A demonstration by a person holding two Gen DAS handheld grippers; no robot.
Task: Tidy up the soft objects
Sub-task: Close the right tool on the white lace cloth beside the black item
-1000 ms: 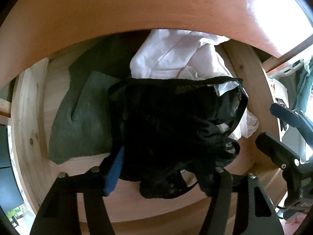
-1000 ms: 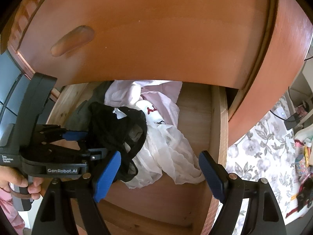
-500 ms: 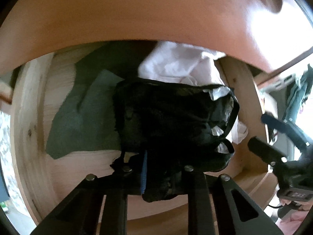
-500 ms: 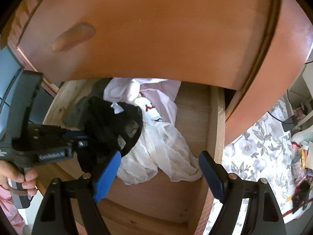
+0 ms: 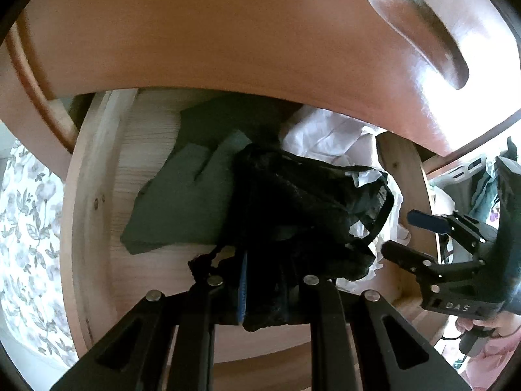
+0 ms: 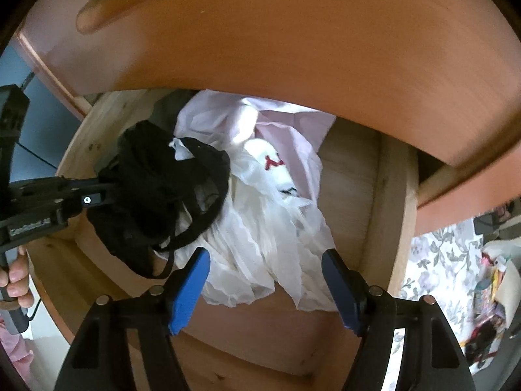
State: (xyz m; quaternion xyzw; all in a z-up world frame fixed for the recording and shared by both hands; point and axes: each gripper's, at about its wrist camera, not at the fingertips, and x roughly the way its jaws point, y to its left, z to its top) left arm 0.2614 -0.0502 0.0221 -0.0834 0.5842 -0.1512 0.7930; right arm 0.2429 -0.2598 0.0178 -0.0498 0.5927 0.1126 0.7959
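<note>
Left wrist view: left gripper (image 5: pixel 260 288) clamped on black lace garment (image 5: pixel 302 202), bunched fabric pinched between its fingers — likely gathered so it lifts as one bundle. Garment hangs over open drawer (image 5: pixel 88 195), partly over grey cloth (image 5: pixel 182 202) and against white clothes (image 6: pixel 270 228) heaped inside drawer. Right gripper (image 6: pixel 265 288) spread wide, holding nothing — poised above white heap near drawer's front edge, probably ready to take it.
</note>
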